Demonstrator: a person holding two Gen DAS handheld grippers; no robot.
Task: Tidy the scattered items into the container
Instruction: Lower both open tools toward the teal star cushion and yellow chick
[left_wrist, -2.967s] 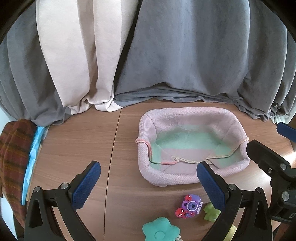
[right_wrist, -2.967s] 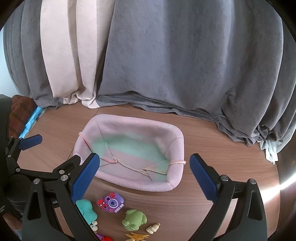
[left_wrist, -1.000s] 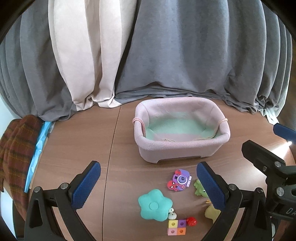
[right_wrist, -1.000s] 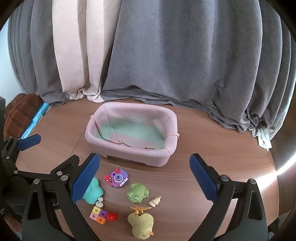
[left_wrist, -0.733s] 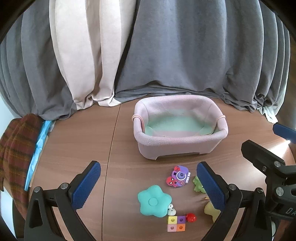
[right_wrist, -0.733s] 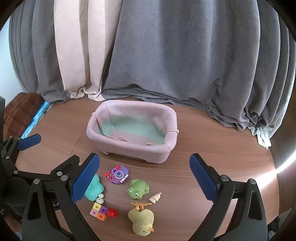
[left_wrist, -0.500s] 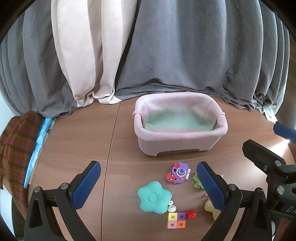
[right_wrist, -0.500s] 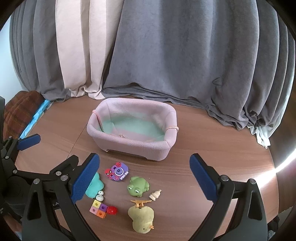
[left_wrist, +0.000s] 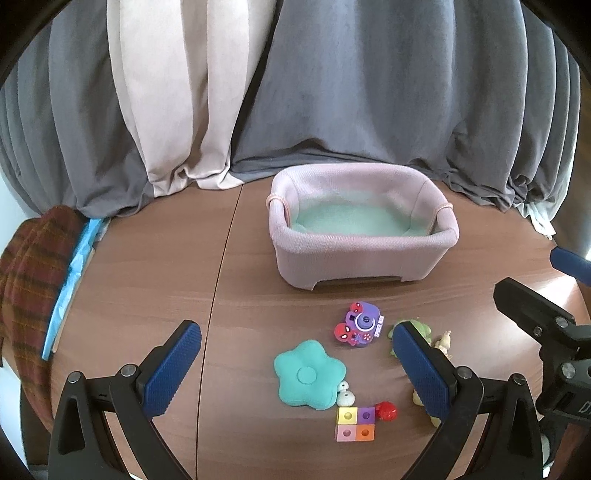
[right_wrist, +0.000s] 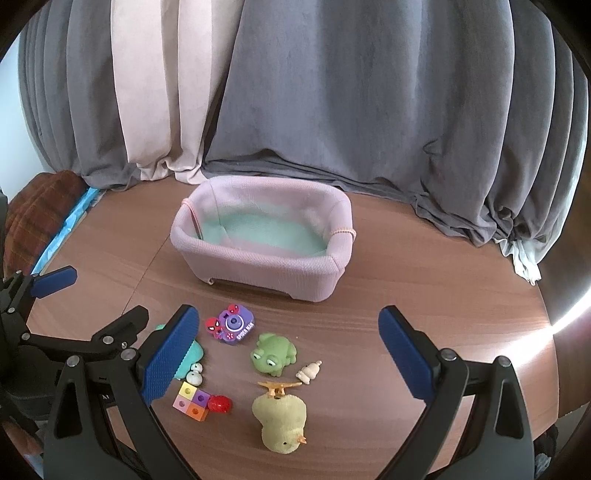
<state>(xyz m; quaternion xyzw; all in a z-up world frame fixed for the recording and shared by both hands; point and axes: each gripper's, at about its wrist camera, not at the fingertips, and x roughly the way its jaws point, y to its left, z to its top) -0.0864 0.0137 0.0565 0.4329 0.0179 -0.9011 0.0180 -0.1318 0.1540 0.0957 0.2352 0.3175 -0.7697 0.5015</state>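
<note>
A pink knitted basket (left_wrist: 364, 254) (right_wrist: 266, 266) with a mint lining stands empty on the round wooden table. In front of it lie small toys: a purple Spider-Man toy camera (left_wrist: 357, 328) (right_wrist: 231, 323), a teal flower cushion (left_wrist: 309, 374), a green frog (right_wrist: 274, 353), a yellow-green plush chick (right_wrist: 281, 419), a four-colour block (left_wrist: 355, 422) (right_wrist: 191, 400), a red bead (right_wrist: 219, 403), a small cream figure (right_wrist: 309, 371) and a white snail-like figure (left_wrist: 345, 395). My left gripper (left_wrist: 295, 363) and right gripper (right_wrist: 288, 354) are both open and empty, held above the toys.
Grey and beige curtains (left_wrist: 295, 110) hang close behind the table. A plaid cloth (left_wrist: 26, 280) and a blue sheet (left_wrist: 70, 273) lie at the table's left edge. The table's right edge (right_wrist: 565, 317) catches bright light.
Both grippers have pulled back and up from the basket, so the toys in front of it have come into view. Both stay open.
</note>
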